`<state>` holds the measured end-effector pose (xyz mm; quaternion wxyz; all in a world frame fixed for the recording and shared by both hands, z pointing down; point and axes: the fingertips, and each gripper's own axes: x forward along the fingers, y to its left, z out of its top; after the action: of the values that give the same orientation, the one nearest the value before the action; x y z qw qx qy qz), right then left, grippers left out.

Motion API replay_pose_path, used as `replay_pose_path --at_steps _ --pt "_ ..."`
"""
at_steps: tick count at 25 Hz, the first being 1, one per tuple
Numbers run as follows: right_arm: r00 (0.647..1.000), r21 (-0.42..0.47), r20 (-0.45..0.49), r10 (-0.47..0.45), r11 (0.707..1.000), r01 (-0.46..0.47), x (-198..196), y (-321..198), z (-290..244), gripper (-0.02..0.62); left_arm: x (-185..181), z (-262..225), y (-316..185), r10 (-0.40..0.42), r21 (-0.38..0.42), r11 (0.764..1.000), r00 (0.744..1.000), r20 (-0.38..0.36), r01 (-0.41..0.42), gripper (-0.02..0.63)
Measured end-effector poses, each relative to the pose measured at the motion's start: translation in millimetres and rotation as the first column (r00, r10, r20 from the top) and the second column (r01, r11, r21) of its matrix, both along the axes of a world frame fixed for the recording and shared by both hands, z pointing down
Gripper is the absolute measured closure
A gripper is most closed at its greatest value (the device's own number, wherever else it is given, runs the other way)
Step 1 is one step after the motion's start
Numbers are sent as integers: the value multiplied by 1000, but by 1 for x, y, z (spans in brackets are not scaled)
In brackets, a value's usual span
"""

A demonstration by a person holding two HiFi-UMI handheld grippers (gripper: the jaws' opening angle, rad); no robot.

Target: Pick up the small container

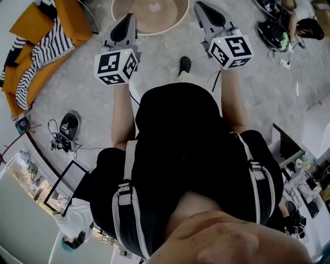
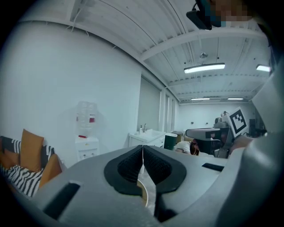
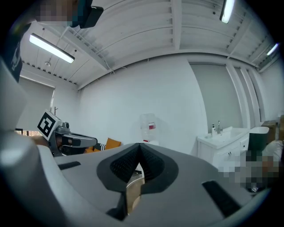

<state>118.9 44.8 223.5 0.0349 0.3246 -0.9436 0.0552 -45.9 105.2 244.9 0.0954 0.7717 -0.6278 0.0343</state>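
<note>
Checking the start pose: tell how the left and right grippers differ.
In the head view the left gripper sits lower than the right gripper. The left gripper angles rightward, the right gripper leftward, toward each other. Both are shut and empty.

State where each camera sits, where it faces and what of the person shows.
Head view: on the head, facing steeply down at the black-clad torso, left gripper, right gripper and floor.
Left gripper view: rides the left gripper, looks along its shut jaws at a white wall; right gripper at right.
Right gripper view: rides the right gripper, looks along its shut jaws; left gripper at left.
Both gripper views share the water dispenser and sink.
</note>
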Motion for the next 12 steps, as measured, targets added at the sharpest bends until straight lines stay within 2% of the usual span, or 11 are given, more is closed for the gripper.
replay_pose_path --at_steps 7,12 --pt "997 -21 -8 -75 997 74 4 -59 7 592 13 11 -51 -51 -31 998 998 -22 50 586" --pt "993 -43 -33 -111 993 110 5 -81 22 592 18 27 -67 -86 -67 994 996 -34 84 588"
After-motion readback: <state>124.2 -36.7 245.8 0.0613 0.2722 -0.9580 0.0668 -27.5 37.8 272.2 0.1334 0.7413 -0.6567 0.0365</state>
